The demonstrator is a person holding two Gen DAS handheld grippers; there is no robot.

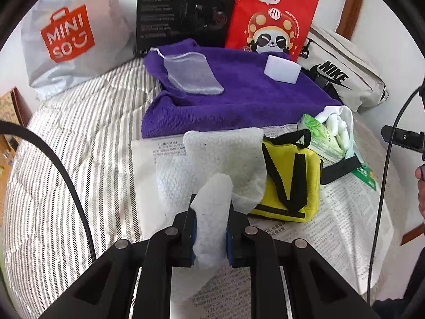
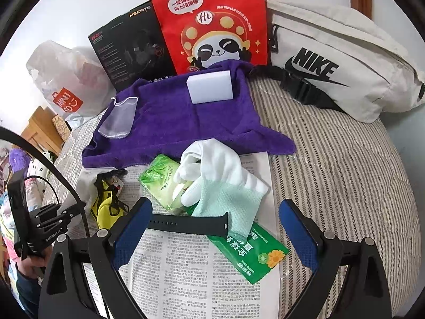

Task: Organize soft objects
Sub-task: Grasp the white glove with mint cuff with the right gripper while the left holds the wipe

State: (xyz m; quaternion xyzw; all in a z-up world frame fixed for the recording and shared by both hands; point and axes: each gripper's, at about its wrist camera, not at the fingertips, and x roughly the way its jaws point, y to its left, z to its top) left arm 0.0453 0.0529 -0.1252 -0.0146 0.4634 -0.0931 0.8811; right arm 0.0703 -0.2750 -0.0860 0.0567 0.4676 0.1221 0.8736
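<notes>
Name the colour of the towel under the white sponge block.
Purple towel; clearest in the right wrist view.

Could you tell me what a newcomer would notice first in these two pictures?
Probably the purple towel spread mid-bed, with a white sponge block and a mesh pouch on it, and the red panda bag upright behind. Up close, the left hand-held gripper is shut on a white cloth, while the right hand-held gripper stands open over a black watch strap on newspaper.
</notes>
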